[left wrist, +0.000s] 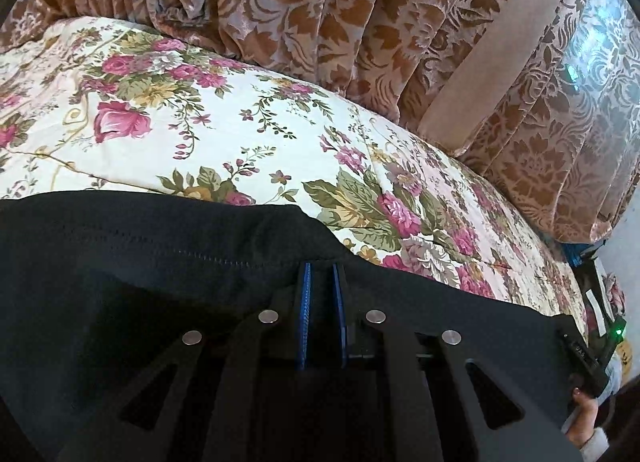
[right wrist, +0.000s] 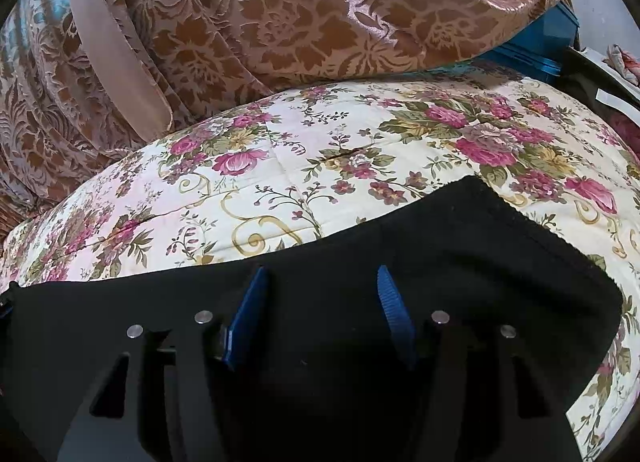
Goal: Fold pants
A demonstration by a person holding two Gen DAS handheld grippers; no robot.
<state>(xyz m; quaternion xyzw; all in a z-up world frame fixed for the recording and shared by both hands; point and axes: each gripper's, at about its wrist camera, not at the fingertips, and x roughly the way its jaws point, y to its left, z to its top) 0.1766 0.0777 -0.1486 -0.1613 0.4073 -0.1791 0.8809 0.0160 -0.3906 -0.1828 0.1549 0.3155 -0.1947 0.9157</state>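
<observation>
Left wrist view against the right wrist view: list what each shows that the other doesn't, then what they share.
Only the left wrist view shows the left gripper, its jaws nearly together pinching the black pants near a stitched hem, and a device with a green light at the right edge. Only the right wrist view shows the right gripper, jaws apart over the fabric, and a blue crate. Both show the pants, the floral bedspread and the brown patterned curtain.
</observation>
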